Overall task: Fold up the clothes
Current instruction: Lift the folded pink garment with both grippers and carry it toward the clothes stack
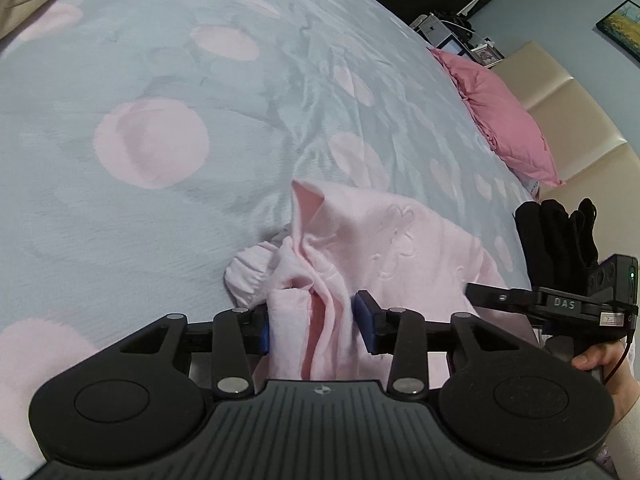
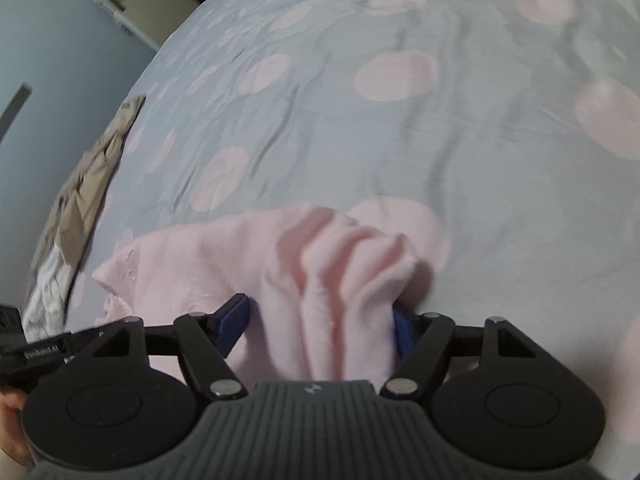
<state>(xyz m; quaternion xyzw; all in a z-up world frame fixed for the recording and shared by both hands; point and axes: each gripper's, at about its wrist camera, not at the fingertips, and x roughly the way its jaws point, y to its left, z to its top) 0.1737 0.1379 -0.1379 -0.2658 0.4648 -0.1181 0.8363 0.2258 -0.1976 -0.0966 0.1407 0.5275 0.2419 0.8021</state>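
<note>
A pale pink garment (image 1: 392, 240) lies crumpled on the grey-blue bedspread (image 1: 160, 80) with pink dots. My left gripper (image 1: 314, 320) is shut on a bunched fold of it, near an elastic cuff (image 1: 248, 276), and cloth fills the space between the blue pads. In the right wrist view the same pink garment (image 2: 192, 272) spreads to the left. My right gripper (image 2: 320, 328) is shut on a thick pleated bunch of it, just above the bedspread (image 2: 400, 140). That view is slightly blurred.
A pink pillow (image 1: 504, 116) lies at the bed's far right by a cream padded headboard (image 1: 568, 92). A black glove (image 1: 556, 236) sits near the bed edge. Brown and white clothes (image 2: 80, 200) lie at the bed's left edge. A hand (image 1: 600, 360) holds the other tool.
</note>
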